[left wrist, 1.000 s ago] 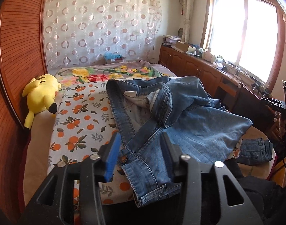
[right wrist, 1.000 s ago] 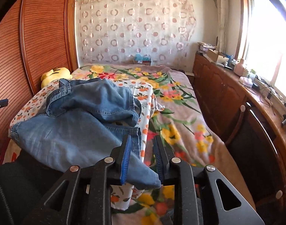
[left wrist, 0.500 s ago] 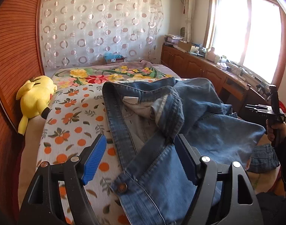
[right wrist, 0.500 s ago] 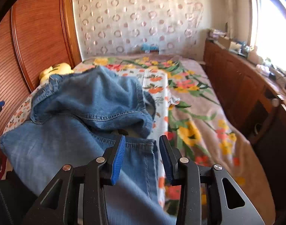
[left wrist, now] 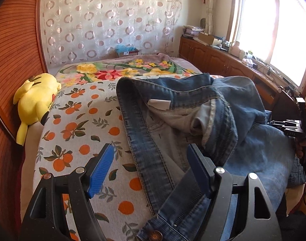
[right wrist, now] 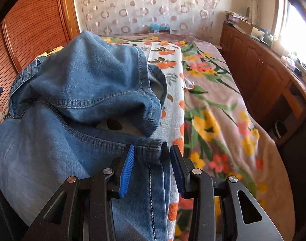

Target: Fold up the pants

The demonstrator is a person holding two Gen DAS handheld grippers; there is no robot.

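Note:
Blue jeans [left wrist: 253, 152] lie crumpled on the bed, waist open towards me, grey lining and a white label showing. My left gripper [left wrist: 151, 148] stands open low over them; the waistband [left wrist: 145, 160] runs loosely between its blue pads, untouched. The button lies near the bottom edge. In the right wrist view the jeans [right wrist: 72, 92] heap up on the left. My right gripper [right wrist: 152, 147] straddles a seamed denim edge, its jaws closing with a small gap still showing at each pad. The right gripper [left wrist: 293, 124] also shows at the left view's right edge, in a hand.
An orange-print cloth [left wrist: 82, 124] covers the near part of the bed, over a floral blanket [right wrist: 213, 104]. A yellow plush toy [left wrist: 36, 100] lies by the wooden wardrobe on the left. Wooden cabinets [right wrist: 263, 70] line the right under the window. Another denim piece [left wrist: 297, 174] hangs off the bed.
Both grippers were shut on the jeans a second ago and have let go. They moved forward and down over the denim. The left jaws opened wide; the right opened, then narrowed again.

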